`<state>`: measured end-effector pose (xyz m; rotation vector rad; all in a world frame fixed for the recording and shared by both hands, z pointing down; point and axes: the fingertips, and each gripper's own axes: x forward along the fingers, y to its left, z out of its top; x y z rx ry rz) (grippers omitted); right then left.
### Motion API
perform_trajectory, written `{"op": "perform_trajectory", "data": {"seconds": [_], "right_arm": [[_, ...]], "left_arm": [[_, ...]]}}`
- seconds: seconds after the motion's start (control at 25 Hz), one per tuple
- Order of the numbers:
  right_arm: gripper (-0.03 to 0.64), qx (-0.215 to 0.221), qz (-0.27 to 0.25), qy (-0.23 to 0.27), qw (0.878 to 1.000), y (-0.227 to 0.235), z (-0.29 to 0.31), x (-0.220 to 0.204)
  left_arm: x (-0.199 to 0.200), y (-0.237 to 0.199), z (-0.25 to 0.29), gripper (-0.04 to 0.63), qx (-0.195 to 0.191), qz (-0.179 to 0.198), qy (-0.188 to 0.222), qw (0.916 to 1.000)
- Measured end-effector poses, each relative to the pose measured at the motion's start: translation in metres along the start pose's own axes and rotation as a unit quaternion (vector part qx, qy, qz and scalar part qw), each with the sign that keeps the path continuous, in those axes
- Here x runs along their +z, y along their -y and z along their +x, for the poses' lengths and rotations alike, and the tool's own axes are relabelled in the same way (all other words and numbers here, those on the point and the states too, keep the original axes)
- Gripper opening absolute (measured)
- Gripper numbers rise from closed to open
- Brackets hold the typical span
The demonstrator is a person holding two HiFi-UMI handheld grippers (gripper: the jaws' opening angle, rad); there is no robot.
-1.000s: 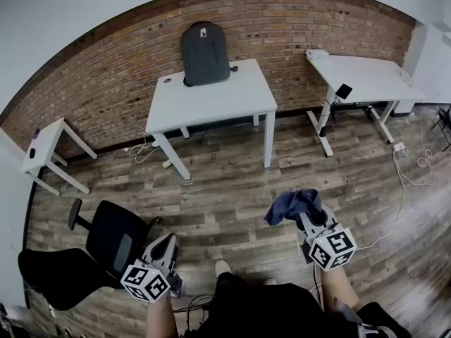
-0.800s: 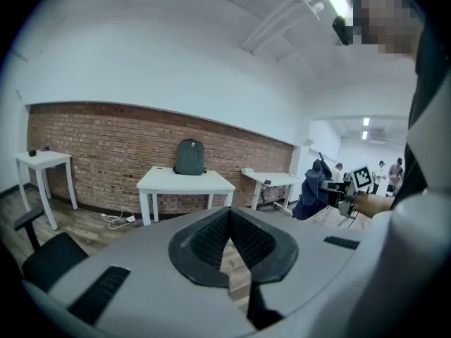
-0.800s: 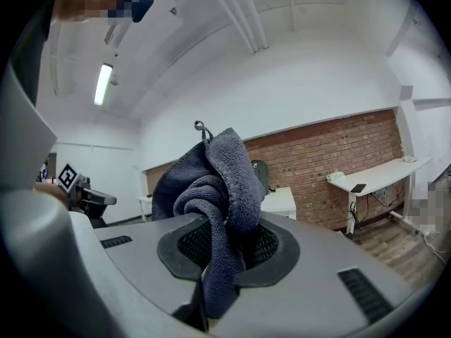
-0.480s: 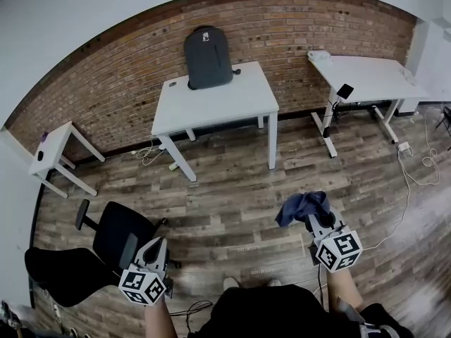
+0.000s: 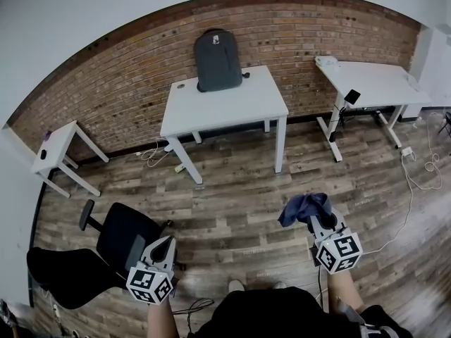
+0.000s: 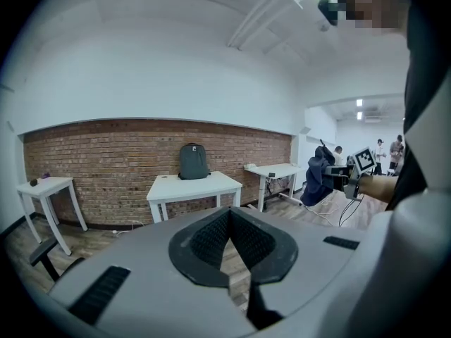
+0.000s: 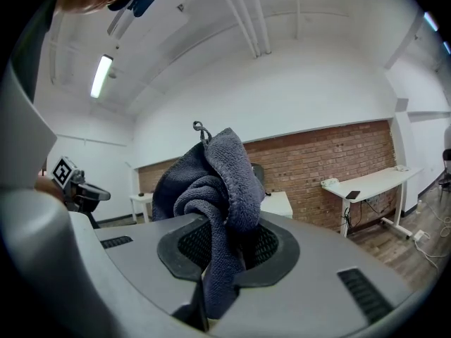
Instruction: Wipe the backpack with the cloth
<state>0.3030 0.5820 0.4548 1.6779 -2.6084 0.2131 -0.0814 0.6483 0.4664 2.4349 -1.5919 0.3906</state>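
A dark grey backpack (image 5: 218, 60) stands upright against the brick wall at the back of a white table (image 5: 225, 108), several steps ahead of me. The left gripper view shows the backpack (image 6: 193, 162) on that table (image 6: 192, 186) too. My right gripper (image 5: 315, 220) is low at the right, shut on a bunched dark blue cloth (image 5: 304, 206). In the right gripper view the cloth (image 7: 218, 189) rises out of the jaws and hides most of the backpack. My left gripper (image 5: 165, 245) is low at the left, shut with nothing in it (image 6: 229, 220).
A black office chair (image 5: 116, 234) stands just left of my left gripper. A small white side table (image 5: 60, 143) is at the left wall, a second white desk (image 5: 373, 83) at the right. Cables (image 5: 416, 167) lie on the wooden floor at the right.
The table and backpack have drifted right and slightly down in the head view. Both grippers stay low in front of me, the cloth still held in the right one.
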Motion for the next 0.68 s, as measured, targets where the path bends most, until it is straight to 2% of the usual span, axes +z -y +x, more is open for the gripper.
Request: {"op": "perform_trajectory", "data": {"seconds": [0.36,0.68], "right_arm": [[0.064,-0.011,-0.021,-0.020,1.000,-0.026,0.007,-0.006],[0.064,-0.005,-0.032,-0.026,0.999,-0.047,0.002,-0.012]], "left_arm": [[-0.027,-0.012,-0.006,-0.018,-0.006,0.001,-0.044,0.9990],[-0.034,-0.016,-0.009,-0.018,-0.004,0.008,-0.053,0.9986]]}}
